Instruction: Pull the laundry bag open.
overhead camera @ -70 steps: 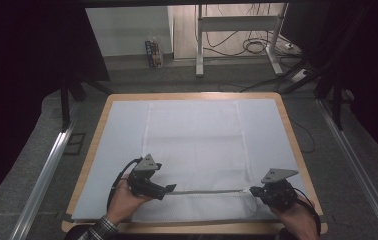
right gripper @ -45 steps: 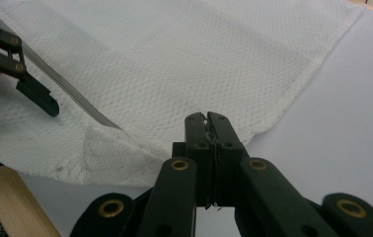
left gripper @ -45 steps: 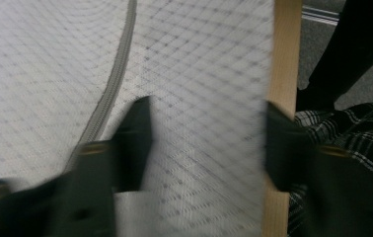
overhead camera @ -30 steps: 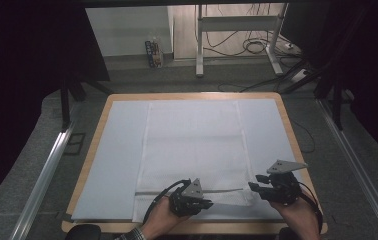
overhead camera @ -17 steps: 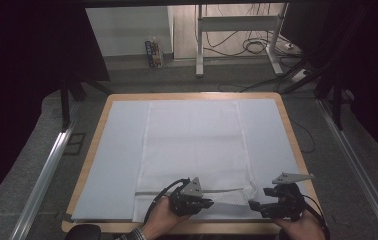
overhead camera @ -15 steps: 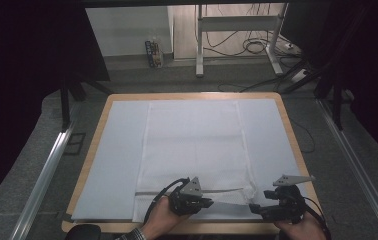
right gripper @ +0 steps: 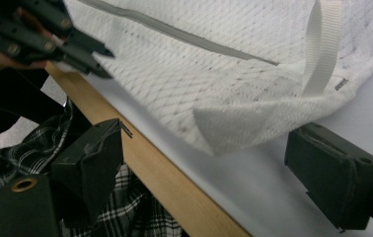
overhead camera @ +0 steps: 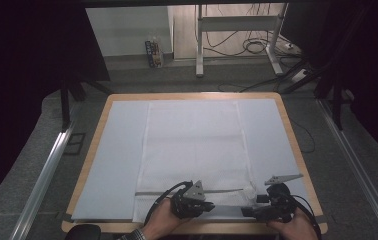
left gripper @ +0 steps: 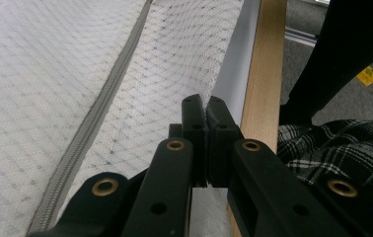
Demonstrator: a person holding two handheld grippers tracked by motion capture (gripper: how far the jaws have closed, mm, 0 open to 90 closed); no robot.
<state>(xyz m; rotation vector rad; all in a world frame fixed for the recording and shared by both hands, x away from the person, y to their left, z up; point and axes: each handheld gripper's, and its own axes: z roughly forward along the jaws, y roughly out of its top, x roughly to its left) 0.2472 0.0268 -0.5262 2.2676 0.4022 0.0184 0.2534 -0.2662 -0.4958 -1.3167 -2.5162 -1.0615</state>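
Note:
A white mesh bag [overhead camera: 192,145] lies flat on a pale blue sheet [overhead camera: 119,150], with a grey zipper [overhead camera: 177,192] running near its front edge. My left gripper [overhead camera: 211,205] is shut on that front hem [left gripper: 204,103], just in front of the zipper [left gripper: 100,103]. At the bag's front right corner, my right gripper [overhead camera: 247,211] is open; its jaws have just been opening. The folded corner of the mesh [right gripper: 224,126] lies loose between them [right gripper: 206,136], with no pad touching it. A white strap loop [right gripper: 317,44] stands up on that corner. The left gripper [right gripper: 91,54] also shows farther off.
The table's wooden rim [overhead camera: 192,95] runs close under both grippers [right gripper: 165,182]. Plaid sleeves [left gripper: 342,148] sit just off the front edge. Metal rails [overhead camera: 47,170] flank the table on the floor. A desk frame with cables [overhead camera: 237,45] stands behind it.
The right gripper has dropped toward the front edge and spread its jaws, and the bag's corner has come free. The left gripper has held still since sliding right along the hem.

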